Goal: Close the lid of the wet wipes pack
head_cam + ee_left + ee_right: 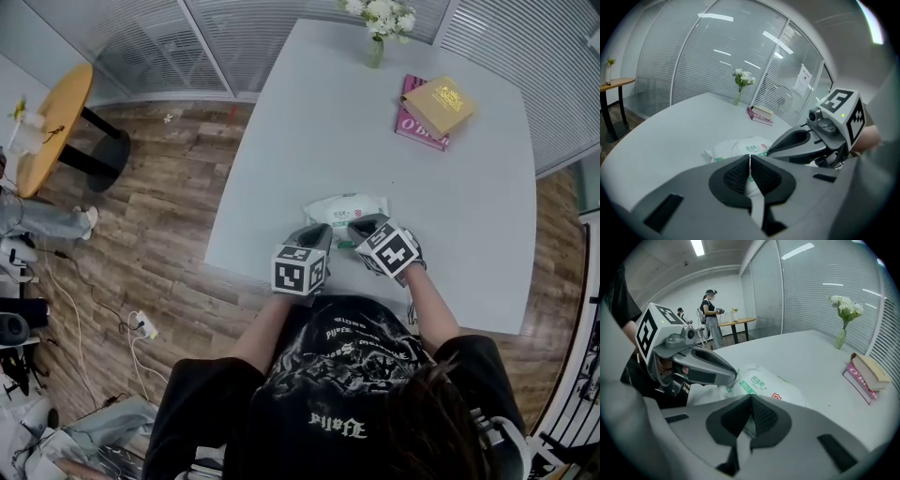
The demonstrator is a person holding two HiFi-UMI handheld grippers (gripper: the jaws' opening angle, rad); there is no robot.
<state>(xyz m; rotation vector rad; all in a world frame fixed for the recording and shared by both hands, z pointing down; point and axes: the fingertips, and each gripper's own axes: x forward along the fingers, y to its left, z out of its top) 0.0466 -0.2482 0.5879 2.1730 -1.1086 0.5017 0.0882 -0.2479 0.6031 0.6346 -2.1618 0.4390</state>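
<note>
A white wet wipes pack (343, 207) with green print lies near the front edge of the white table (375, 131). My left gripper (317, 236) is shut, its tips at the pack's near left end (740, 380). My right gripper (362, 227) is shut too, its tips over the near right part of the pack (740, 146). In the left gripper view the pads (738, 176) meet with white and green wrapper showing just behind them. The right gripper view shows the same behind its own fingertips (761, 416). Whether either pair pinches wrapper or lid I cannot tell. The lid itself is hidden.
Two stacked books (433, 111) lie at the table's far right, and a vase of white flowers (377, 23) stands at the far edge. A round wooden side table (52, 127) stands on the floor to the left. People (710, 317) stand in the background.
</note>
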